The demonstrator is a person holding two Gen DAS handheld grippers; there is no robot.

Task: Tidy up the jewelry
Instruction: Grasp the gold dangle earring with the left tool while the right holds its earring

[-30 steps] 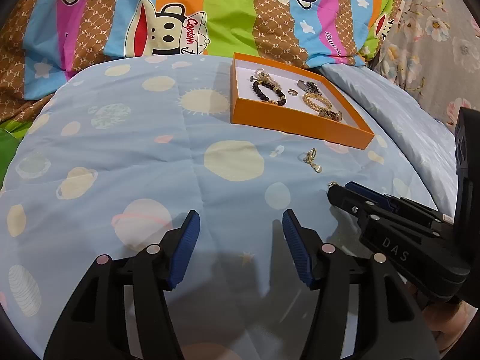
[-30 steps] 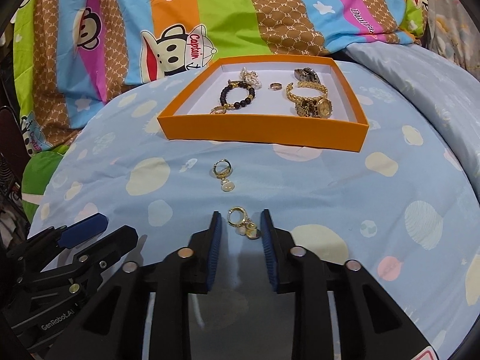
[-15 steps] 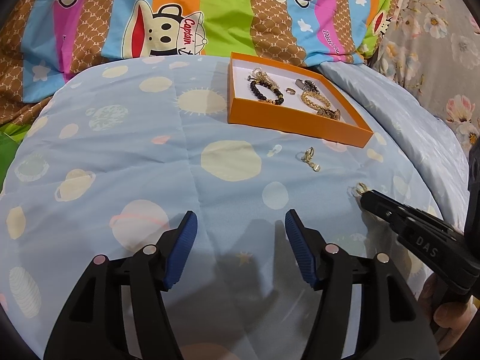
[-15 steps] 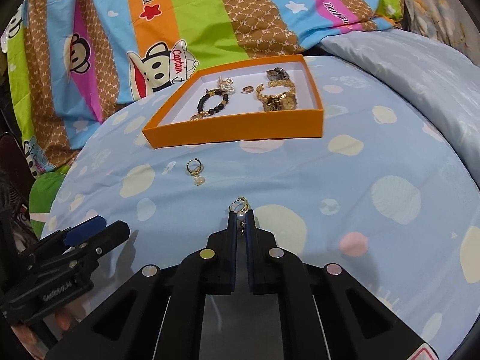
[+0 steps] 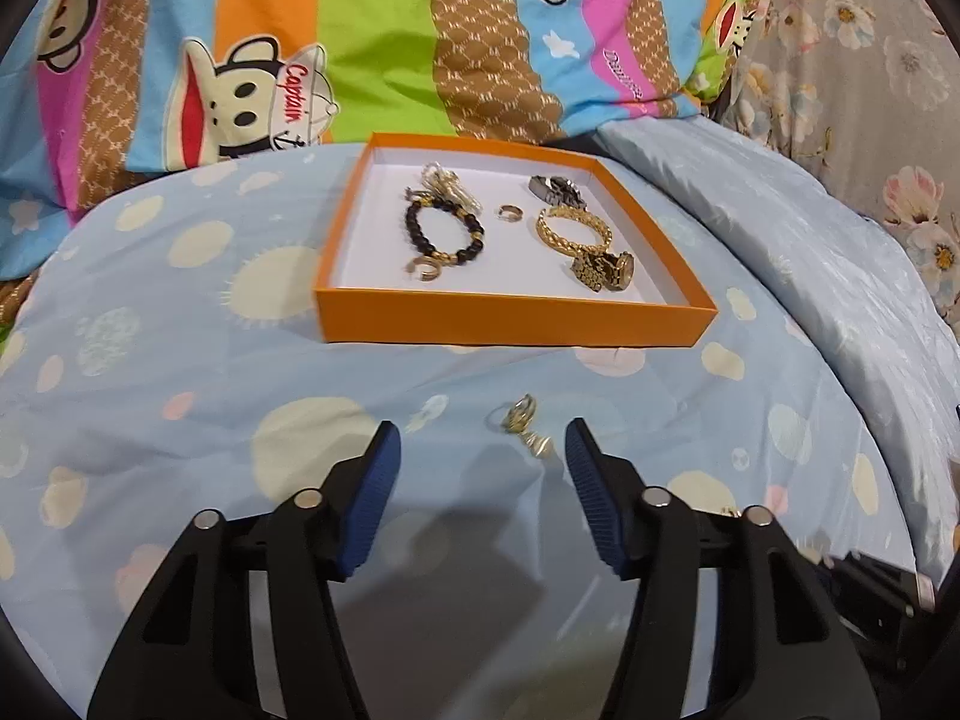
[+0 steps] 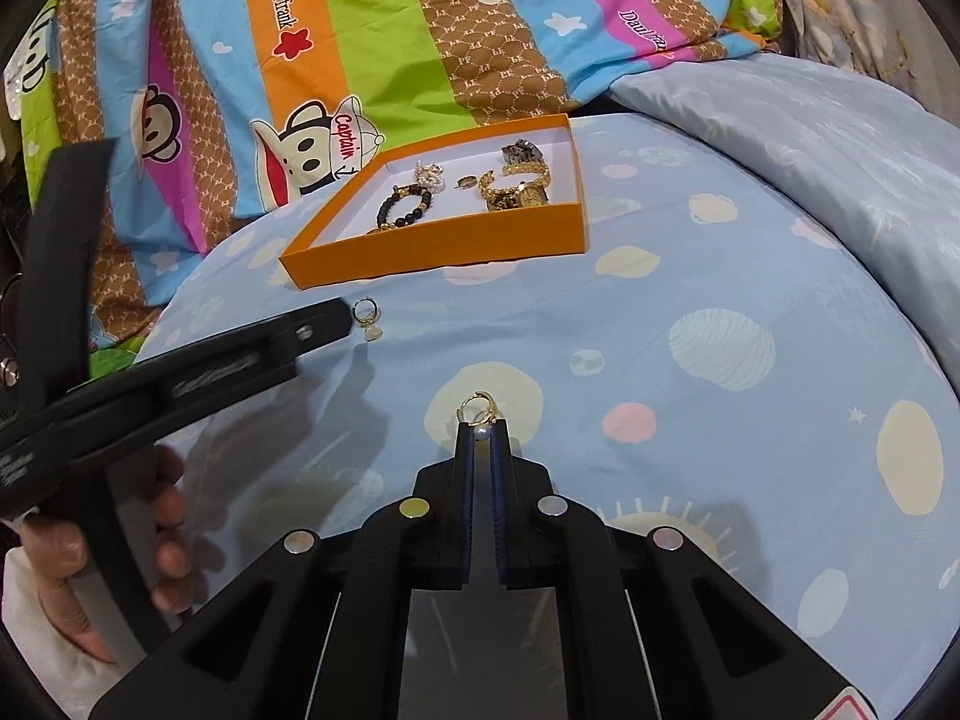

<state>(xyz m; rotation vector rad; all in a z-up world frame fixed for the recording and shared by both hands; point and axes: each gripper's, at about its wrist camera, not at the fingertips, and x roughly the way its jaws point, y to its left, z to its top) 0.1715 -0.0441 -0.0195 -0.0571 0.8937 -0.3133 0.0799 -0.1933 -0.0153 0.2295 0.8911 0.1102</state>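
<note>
Right gripper (image 6: 481, 433): we have its fingers pressed together on a gold hoop earring (image 6: 478, 409); the pearl drop sits pinched between the tips and the hoop sticks out past them, so we judge the grip is on the drop because it gives more to bite on.
Left gripper (image 5: 480, 468): fingers spread wide and holding nothing, low over the bedspread (image 5: 180, 360), straddling the second earring (image 5: 523, 420); we read this as lined up for a pinch.
Second earring: lies loose on the bedspread just off the near wall of the orange tray (image 5: 516, 319), not touching it.
Tray contents: black bead bracelet (image 5: 444, 231), gold chain bracelet (image 5: 573, 231), gold watch (image 5: 603, 269), small rings; all lie flat, apart from one another.
Tray position: toward the far edge of the bedspread, beside the striped quilt (image 5: 372, 30).
Remaining: we judge both earrings are yet to go in.
</note>
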